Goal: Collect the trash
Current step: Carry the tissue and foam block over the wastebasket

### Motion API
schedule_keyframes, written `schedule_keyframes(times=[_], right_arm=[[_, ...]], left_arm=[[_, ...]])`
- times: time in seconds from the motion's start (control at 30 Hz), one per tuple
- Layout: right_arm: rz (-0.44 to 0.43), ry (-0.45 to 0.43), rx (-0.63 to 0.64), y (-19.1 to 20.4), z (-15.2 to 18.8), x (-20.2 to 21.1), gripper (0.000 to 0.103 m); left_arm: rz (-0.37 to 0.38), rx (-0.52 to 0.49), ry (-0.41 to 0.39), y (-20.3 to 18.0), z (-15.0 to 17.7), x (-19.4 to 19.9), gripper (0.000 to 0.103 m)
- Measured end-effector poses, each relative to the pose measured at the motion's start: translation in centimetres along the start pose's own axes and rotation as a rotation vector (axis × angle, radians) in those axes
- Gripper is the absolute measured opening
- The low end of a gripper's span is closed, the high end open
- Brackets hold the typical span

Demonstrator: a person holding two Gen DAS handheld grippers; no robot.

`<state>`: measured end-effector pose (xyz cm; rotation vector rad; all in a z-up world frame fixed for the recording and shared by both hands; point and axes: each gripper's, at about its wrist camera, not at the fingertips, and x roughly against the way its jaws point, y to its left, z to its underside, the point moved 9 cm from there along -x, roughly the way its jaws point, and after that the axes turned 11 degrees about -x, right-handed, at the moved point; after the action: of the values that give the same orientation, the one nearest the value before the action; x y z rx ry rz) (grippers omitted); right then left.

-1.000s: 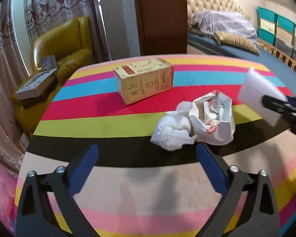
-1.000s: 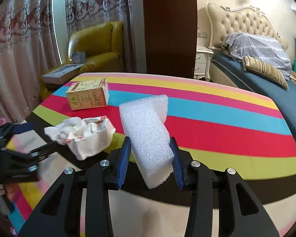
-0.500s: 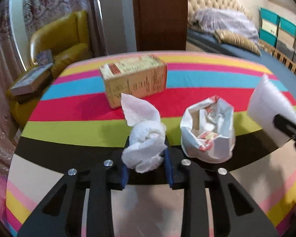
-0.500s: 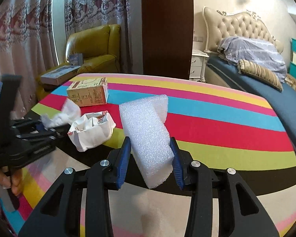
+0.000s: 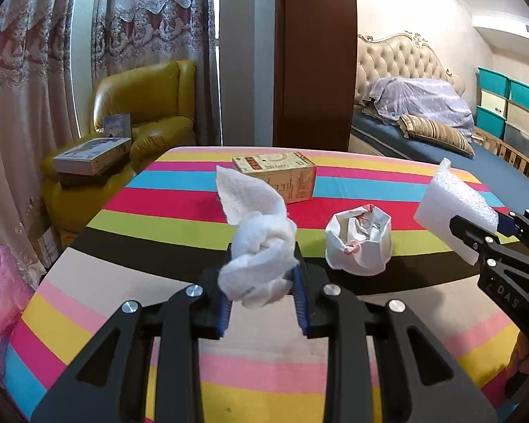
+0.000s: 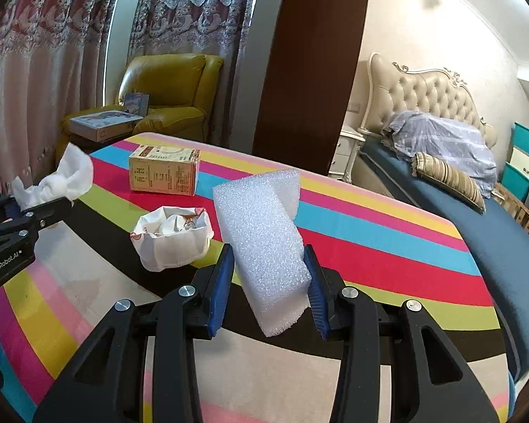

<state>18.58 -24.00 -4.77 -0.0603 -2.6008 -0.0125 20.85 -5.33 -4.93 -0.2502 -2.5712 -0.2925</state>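
Tissue (image 5: 261,261) newly clamped in left claw (image 5: 262,303), seemingly lifted, angled down

bag (image 5: 359,248) on table (image 5: 180,227), box (image 5: 277,178) behind

White lettering reading "GenRobot.AI" is showing on the black body of the left gripper (image 6: 44,208) at the near left of the right wrist view. Letters "DAS" are standing on the black body of the right gripper (image 5: 476,232) at the near right of the left wrist view. Print on the cardboard box (image 6: 164,174) on the far side of the striped table is too small to read.
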Motion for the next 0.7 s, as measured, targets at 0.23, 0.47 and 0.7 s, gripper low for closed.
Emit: schedule_keyframes(times=[0.23,0.47,0.7], right_arm=[[-0.045,0.007,-0.083,-0.8,0.1,0.7,0.04],[-0.107,0.034,-0.095,1.2,1.5,3.2,0.04],[-0.189,0.069,-0.033,4.9,3.3,5.3,0.04]], left_arm=[[-0.014,-0.013,-0.041,0.1,-0.2,1.4,0.028],[-0.034,-0.028,-0.098,1.1,0.1,4.0,0.028],[-0.054,-0.036,-0.113,2.6,1.7,6.6,0.028]])
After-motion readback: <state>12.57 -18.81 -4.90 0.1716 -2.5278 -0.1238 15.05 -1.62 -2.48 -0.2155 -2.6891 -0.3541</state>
